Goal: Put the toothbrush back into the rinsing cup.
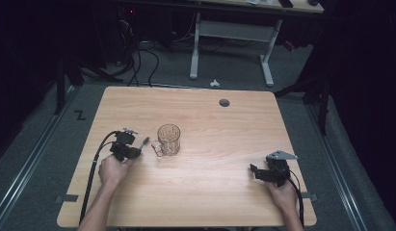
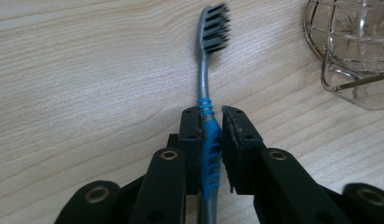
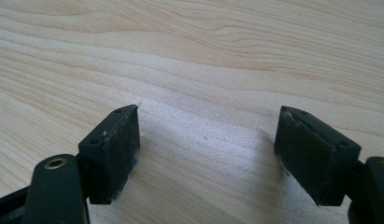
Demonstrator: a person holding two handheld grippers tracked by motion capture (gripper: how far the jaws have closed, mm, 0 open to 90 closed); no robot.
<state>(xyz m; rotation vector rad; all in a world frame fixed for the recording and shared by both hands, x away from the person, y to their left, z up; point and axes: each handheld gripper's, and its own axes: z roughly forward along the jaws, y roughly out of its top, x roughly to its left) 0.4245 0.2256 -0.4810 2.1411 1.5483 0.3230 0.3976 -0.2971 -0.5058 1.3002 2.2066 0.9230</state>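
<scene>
A grey toothbrush [image 2: 206, 84] with blue grip ribs and dark bristles lies along the wooden table [image 1: 210, 192]; in the high view the toothbrush [image 1: 143, 142] points toward a clear cut-glass mug [image 1: 168, 139]. My left gripper [image 2: 211, 122] is shut on the toothbrush's blue handle, both pads pressing its sides. The mug's rim and handle [image 2: 353, 51] appear at the upper right of the left gripper view. My right gripper [image 3: 208, 135] stands open just above bare wood, nothing between its pads; in the high view the right gripper [image 1: 256, 171] rests at the table's right front.
A round cable hole [image 1: 224, 102] sits near the table's far edge. Beyond the table stand a white desk frame [image 1: 195, 48] and floor cables. Black cables trail from both grippers toward the front edge.
</scene>
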